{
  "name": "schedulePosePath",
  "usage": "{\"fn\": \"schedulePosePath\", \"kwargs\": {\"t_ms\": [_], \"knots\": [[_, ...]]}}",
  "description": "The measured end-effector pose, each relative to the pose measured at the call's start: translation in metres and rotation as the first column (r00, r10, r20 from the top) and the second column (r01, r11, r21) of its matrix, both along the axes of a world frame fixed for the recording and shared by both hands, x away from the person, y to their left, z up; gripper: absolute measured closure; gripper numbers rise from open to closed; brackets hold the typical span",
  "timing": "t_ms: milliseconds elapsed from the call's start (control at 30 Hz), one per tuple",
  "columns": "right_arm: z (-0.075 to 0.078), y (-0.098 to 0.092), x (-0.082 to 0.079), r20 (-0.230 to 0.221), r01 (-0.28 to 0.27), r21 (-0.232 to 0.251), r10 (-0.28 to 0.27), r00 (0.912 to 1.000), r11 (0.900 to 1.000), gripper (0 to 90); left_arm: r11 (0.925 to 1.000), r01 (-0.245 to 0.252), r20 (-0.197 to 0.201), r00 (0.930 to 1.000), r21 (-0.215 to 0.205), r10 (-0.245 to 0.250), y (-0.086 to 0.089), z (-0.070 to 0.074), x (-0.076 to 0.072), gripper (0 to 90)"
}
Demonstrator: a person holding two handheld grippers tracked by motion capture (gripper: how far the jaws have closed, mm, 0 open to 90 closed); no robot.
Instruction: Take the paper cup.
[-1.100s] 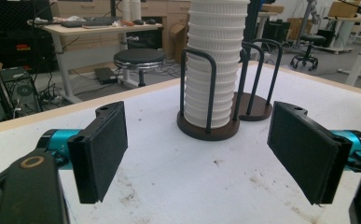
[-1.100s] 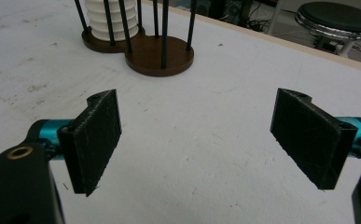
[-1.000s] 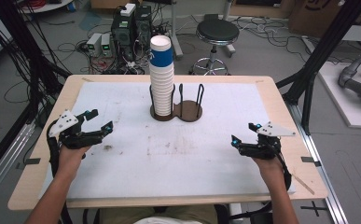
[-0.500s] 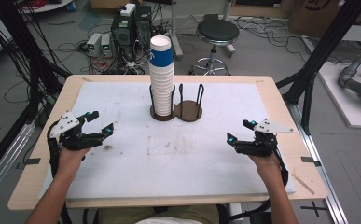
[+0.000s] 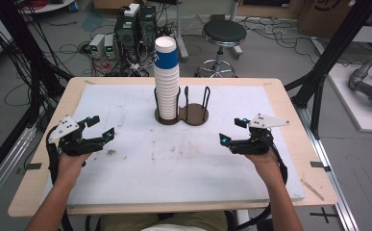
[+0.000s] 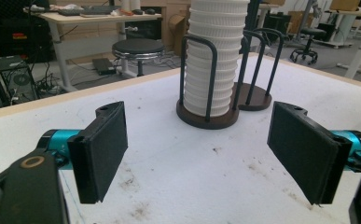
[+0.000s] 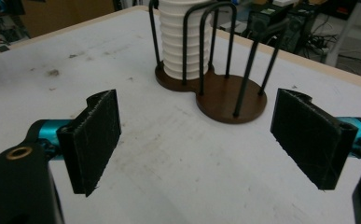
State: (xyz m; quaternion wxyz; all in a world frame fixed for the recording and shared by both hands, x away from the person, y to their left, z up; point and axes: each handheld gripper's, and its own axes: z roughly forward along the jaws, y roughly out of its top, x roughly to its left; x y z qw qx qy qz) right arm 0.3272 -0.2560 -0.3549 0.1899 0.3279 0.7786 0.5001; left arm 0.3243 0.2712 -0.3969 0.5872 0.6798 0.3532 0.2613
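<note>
A tall stack of white paper cups (image 5: pixel 167 82), the top one banded blue, stands in the left bay of a dark two-bay wire holder (image 5: pixel 193 114) at the table's middle back. In the left gripper view the stack (image 6: pixel 213 60) rises ahead; in the right gripper view the stack (image 7: pixel 183 39) sits left of the holder's bare round base (image 7: pixel 229 100). My left gripper (image 5: pixel 101 128) hovers open over the white mat at the left. My right gripper (image 5: pixel 232 131) is open at the right, pointing toward the holder. Nothing lies between either pair of pads.
The white mat (image 5: pixel 193 163) covers most of the wooden table (image 5: pixel 313 144) and bears scuff marks. Beyond the far edge stand a black stool (image 5: pixel 223 36), computer boxes (image 5: pixel 135 26) and loose cables. Black frame posts flank both sides.
My right gripper has moved left toward the table's middle and risen slightly. The left gripper has stayed in place.
</note>
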Motion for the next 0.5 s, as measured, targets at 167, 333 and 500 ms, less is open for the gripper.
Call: {"fn": "schedulePosePath", "kwargs": {"t_ms": [167,333,500], "knots": [[0.01,0.015,0.011,0.028,-0.009,0.007,0.009,0.9996,1.0,13.6,1.0,-0.006,-0.002,1.0,-0.003,0.006,0.002,0.0,0.001,20.1],[0.023,0.03,0.023,0.049,-0.026,0.024,0.024,0.9985,0.999,13.5,1.0,-0.003,-0.002,1.0,-0.003,0.003,0.003,0.0,0.002,20.1],[0.035,0.046,0.038,0.048,-0.078,0.069,0.075,0.9961,0.995,13.7,1.0,-0.003,-0.001,1.0,-0.006,0.003,0.003,-0.001,0.002,20.2]]}}
